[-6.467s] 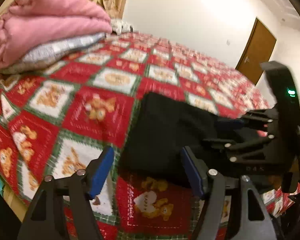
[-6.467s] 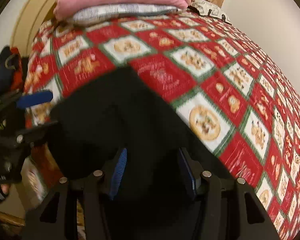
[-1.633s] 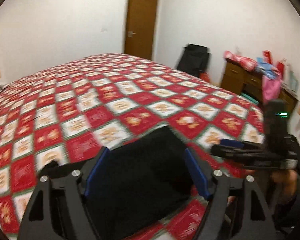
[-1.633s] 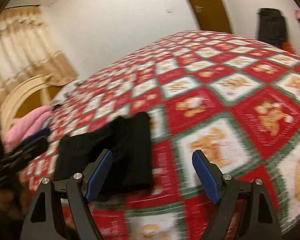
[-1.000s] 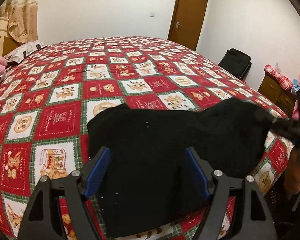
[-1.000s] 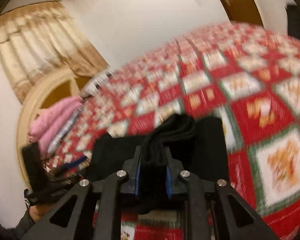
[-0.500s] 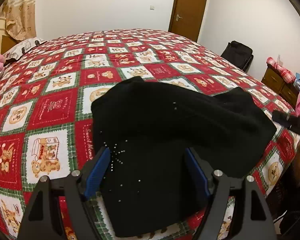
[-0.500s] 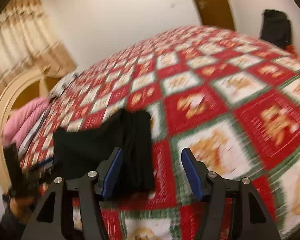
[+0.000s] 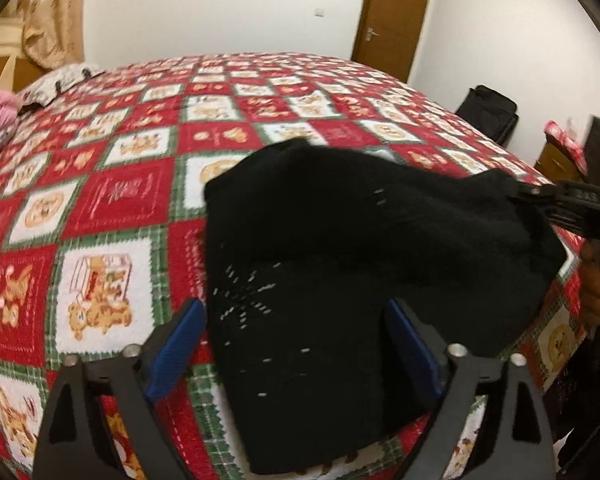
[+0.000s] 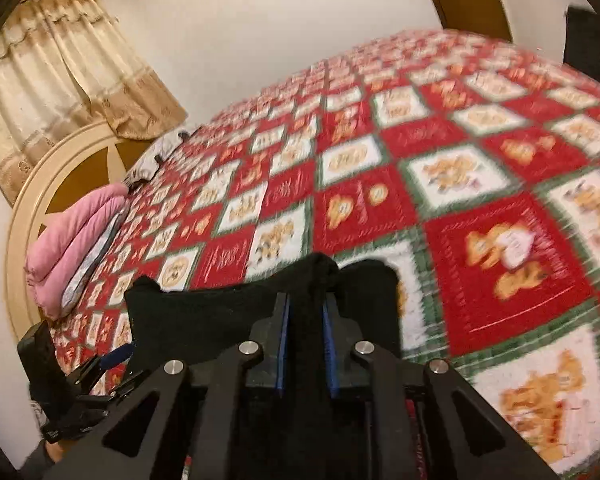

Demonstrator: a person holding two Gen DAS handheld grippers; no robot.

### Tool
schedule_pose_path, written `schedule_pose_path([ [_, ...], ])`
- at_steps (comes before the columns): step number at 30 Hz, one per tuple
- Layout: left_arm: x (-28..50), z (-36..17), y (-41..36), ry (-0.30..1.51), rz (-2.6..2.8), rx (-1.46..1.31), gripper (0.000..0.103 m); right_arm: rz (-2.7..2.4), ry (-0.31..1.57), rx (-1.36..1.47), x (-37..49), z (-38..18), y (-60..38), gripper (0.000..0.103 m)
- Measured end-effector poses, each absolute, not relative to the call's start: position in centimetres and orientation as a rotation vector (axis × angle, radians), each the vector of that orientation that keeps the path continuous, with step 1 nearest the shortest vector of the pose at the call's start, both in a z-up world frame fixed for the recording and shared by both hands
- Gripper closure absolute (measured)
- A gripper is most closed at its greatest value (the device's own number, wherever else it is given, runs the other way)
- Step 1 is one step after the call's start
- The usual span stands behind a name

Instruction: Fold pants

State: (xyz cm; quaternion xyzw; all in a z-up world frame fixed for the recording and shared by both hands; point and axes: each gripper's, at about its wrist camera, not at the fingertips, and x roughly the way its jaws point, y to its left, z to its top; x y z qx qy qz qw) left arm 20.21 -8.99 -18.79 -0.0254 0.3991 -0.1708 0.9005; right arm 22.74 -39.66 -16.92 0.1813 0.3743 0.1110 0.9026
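On the red teddy-bear patchwork quilt point(image 9: 112, 196), our right gripper point(image 10: 305, 344), just closing, clamps the black fabric pants point(image 9: 340, 280); our left gripper point(image 9: 296, 344), jaws just widening, straddles them without pressing.

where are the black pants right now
The black pants lie on the red teddy-bear quilt near the bed's near edge, between the open left gripper fingers, one bunched end pinched in the right gripper.

Warm indoor light, motion blur (right view worse), fisheye-bent edges.
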Motion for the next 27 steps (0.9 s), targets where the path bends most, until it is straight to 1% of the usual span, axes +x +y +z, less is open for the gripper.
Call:
schedule_pose_path([
  [2,20.2,-19.1,-8.7,0.829,-0.359,-0.095,0.006,0.185,0.767,0.329,22.9,-17.0,-39.9,0.088],
  [6,19.8,-18.1,-9.5,0.816,-0.349,-0.037,0.006,0.176,0.789,0.31,24.0,-18.6,-40.2,0.088],
  [7,19.6,-17.4,-9.6,0.788,-0.334,-0.005,0.006,0.168,0.776,0.284,23.9,-18.3,-40.0,0.085],
  [8,19.5,-16.8,-9.7,0.765,-0.327,0.009,0.006,0.166,0.765,0.274,23.7,-18.0,-40.0,0.076],
  [9,19.5,-16.2,-9.7,0.745,-0.324,0.018,0.006,0.151,0.757,0.271,23.4,-17.6,-40.1,0.071],
  [10,19.7,-15.6,-9.7,0.73,-0.326,0.023,0.006,0.123,0.749,0.26,23.1,-17.3,-40.2,0.056],
  [11,20.0,-14.9,-9.7,0.719,-0.329,0.023,0.006,0.088,0.736,0.245,22.7,-16.8,-40.4,0.048],
  [14,21.6,-13.9,-9.8,0.692,-0.309,0.048,0.005,0.055,0.677,0.231,20.9,-15.1,-40.5,0.048],
  [17,24.1,-14.3,-10.2,0.695,-0.27,0.089,0.005,0.143,0.632,0.213,19.0,-13.9,-38.8,0.048],
  [21,26.9,-16.5,-10.8,0.792,-0.237,0.128,0.004,0.217,0.707,0.068,19.1,-15.7,-34.6,0.047],
  [23,27.1,-17.1,-10.9,0.806,-0.232,0.147,0.0,0.169,0.751,0.007,19.7,-17.1,-34.0,0.047],
  [25,27.0,-17.2,-10.9,0.795,-0.228,0.151,0.0,0.171,0.785,0.005,20.4,-18.0,-34.2,0.047],
  [27,27.1,-17.3,-10.8,0.815,-0.232,0.139,0.0,0.172,0.778,0.002,20.5,-18.1,-34.5,0.047],
])
